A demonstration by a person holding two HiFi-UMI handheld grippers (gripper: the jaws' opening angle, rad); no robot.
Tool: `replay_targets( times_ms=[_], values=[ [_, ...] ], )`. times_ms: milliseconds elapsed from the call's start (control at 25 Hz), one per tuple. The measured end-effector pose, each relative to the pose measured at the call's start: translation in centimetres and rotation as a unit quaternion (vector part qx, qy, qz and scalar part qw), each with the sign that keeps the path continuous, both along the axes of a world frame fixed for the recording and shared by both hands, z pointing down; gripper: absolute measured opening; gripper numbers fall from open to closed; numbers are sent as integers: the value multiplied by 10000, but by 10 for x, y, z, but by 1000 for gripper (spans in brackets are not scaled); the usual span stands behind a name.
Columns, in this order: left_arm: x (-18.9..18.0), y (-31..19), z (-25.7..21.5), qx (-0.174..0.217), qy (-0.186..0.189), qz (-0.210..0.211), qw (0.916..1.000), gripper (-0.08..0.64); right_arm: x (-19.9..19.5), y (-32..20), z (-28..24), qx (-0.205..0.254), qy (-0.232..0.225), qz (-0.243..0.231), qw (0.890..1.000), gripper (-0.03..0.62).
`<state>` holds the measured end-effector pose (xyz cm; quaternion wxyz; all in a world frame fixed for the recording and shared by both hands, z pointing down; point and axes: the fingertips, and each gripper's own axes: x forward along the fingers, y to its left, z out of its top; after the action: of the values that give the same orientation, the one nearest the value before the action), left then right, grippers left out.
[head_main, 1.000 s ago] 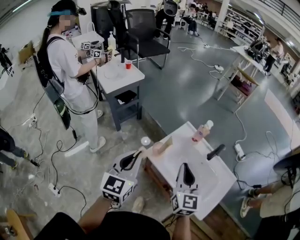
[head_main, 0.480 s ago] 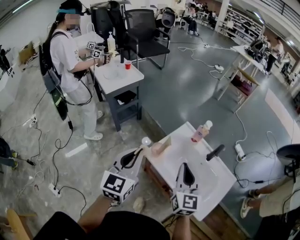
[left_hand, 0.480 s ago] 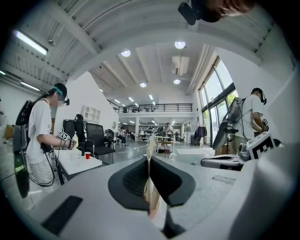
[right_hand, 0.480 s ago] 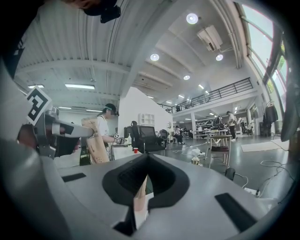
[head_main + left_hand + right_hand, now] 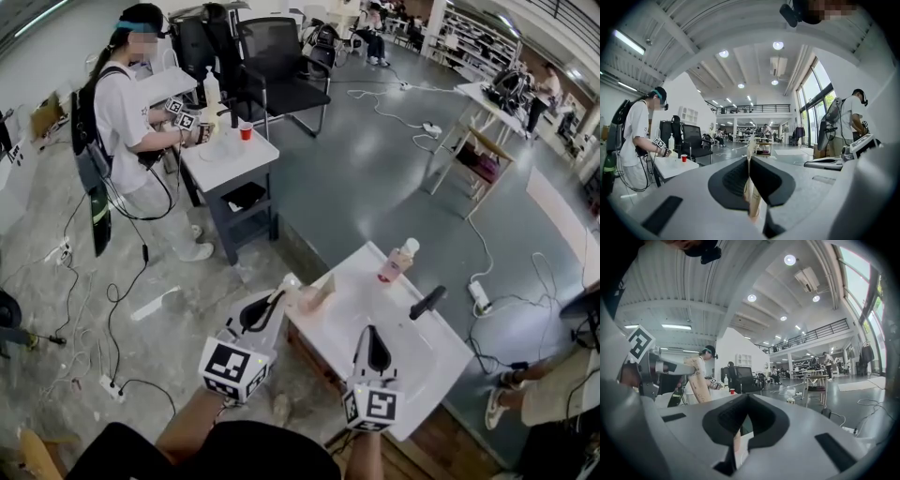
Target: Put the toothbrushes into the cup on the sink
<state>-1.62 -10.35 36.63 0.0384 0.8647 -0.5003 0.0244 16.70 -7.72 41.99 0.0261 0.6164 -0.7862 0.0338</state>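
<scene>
Support: white sink top point(image 5: 424, 367) on a low stand, standing on a grey floor point(image 5: 375, 178) with cables trailing around it. On the top: a tan cup point(image 5: 313, 299) upright near the left corner; a pink bottle point(image 5: 397, 262) with a white cap at the far edge. A black tap point(image 5: 428, 302) stands by the right edge, well apart from the cup.

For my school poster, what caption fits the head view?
Left gripper holds a toothbrush near the cup on the sink.
</scene>
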Motion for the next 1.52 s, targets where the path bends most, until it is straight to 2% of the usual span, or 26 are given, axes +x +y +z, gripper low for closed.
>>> replay_targets(
  times_ms=[240,1000,1520],
  values=[
    [5,-23,8,-140,-24,143,9998,9,3,-12,4,-87,-30,117,9999,-2],
    [38,-91,99,-895,-22,726,9933,9,20,-51,76,-674,-174,601,9958,-2],
    [44,-111,158,-1405,-142,818,9866,9,23,-64,120,-1032,-245,768,9914,-2]
  ],
)
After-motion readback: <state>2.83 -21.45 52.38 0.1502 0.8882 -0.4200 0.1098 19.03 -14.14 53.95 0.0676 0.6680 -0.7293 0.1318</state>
